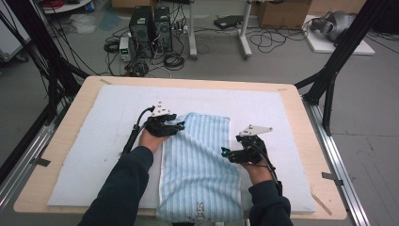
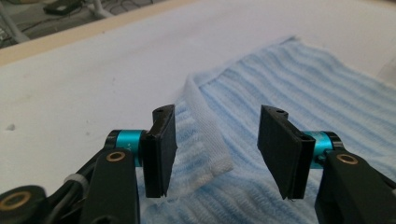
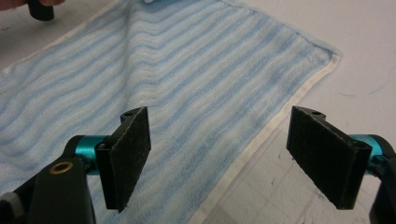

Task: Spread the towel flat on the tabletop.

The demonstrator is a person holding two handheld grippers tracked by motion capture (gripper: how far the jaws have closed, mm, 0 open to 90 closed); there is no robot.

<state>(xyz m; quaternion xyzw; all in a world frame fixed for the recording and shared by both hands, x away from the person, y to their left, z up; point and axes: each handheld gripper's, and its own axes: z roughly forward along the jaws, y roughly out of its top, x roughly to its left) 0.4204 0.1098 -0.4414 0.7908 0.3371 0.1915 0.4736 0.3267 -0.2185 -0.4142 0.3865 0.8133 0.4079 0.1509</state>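
Lying on the white mat [image 1: 84,155], the striped blue towel [image 1: 200,160] stretched between both grippers: the left gripper [image 1: 178,126] gaped over its folded far-left corner, while the right gripper [image 1: 225,153] stood wide over its right edge, empty.

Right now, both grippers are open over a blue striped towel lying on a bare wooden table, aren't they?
Not quite. The towel lies on a white mat that covers the wooden table, as the high view shows. The left gripper and right gripper are open over the towel.
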